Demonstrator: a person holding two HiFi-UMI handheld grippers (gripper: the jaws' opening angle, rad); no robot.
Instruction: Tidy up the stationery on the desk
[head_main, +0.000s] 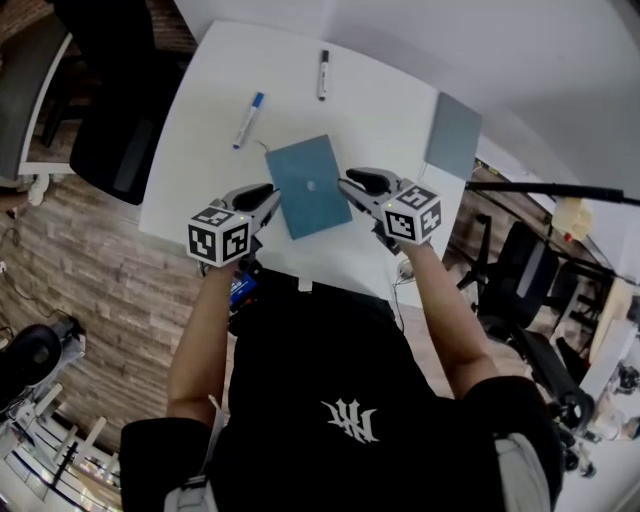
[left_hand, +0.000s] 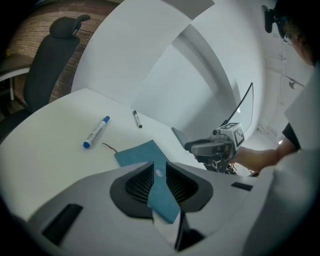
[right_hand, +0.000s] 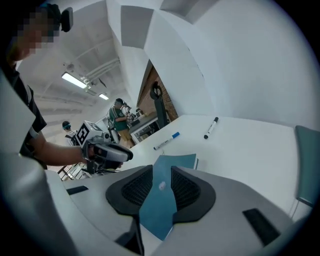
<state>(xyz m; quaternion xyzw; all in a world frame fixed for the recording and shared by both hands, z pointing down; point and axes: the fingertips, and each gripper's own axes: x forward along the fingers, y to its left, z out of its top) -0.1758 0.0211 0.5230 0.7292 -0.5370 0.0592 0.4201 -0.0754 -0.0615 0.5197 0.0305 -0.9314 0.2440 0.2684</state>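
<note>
A: Where does the teal rectangular notebook (head_main: 308, 185) sit?

B: It lies flat on the white desk (head_main: 390, 90), near the front edge and turned at a slant. The person's two grippers flank it.

A: And the left gripper (head_main: 265, 198)?

B: It is at the notebook's left edge. In its own view its jaws stand apart, with a corner of the teal cover (left_hand: 137, 154) running through the gap. The pads do not look pressed on it.

A: The right gripper (head_main: 352, 186)?

B: It is the same at the right edge. Its jaws are parted and the notebook (right_hand: 175, 162) shows between them, unclamped.

A: What else is on the desk?

B: A white marker with a blue cap (head_main: 249, 119) lies beyond the notebook to the left, well apart from it. A black marker (head_main: 323, 74) lies farther back. A grey-blue flat pad (head_main: 453, 135) rests by the desk's right edge. A black office chair (head_main: 120, 120) stands off the desk's left side.
</note>
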